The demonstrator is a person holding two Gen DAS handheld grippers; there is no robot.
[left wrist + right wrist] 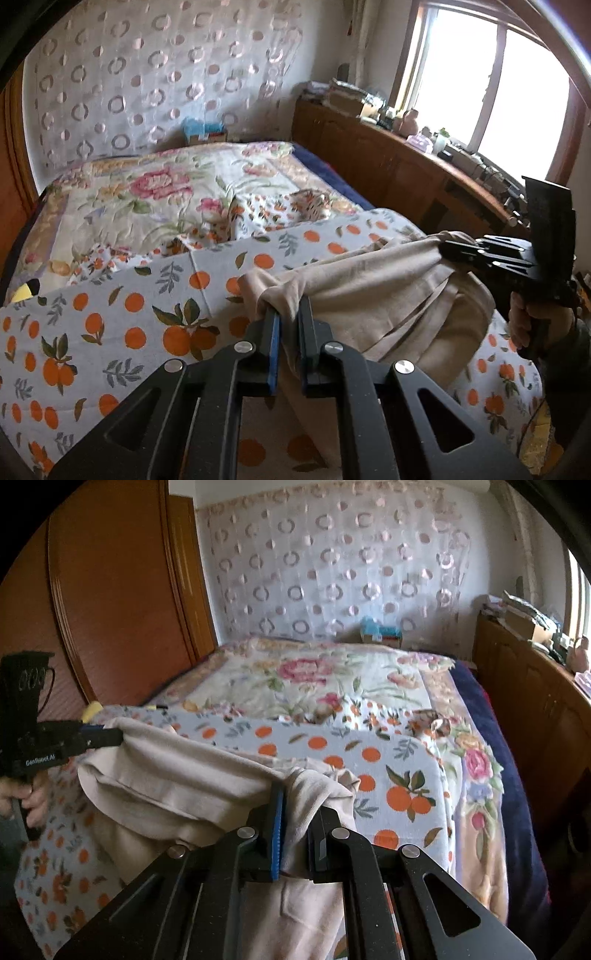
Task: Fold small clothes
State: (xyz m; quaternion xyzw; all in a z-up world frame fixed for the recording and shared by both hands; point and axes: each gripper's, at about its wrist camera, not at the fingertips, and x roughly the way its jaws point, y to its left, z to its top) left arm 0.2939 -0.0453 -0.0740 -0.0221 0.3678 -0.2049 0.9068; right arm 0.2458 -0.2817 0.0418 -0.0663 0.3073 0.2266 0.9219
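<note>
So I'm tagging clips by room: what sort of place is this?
Most likely a home bedroom: a bed under floral and orange-print covers, a wooden cabinet cluttered with small household items below a window, and a patterned curtain behind.

An orange-print sheet (92, 325) is covering the near end of the bed, with a floral quilt (147, 192) lying beyond it. A dotted curtain (332, 572) is hanging behind, and a cluttered wooden cabinet (388, 162) is standing beneath the bright window (491, 85).
</note>
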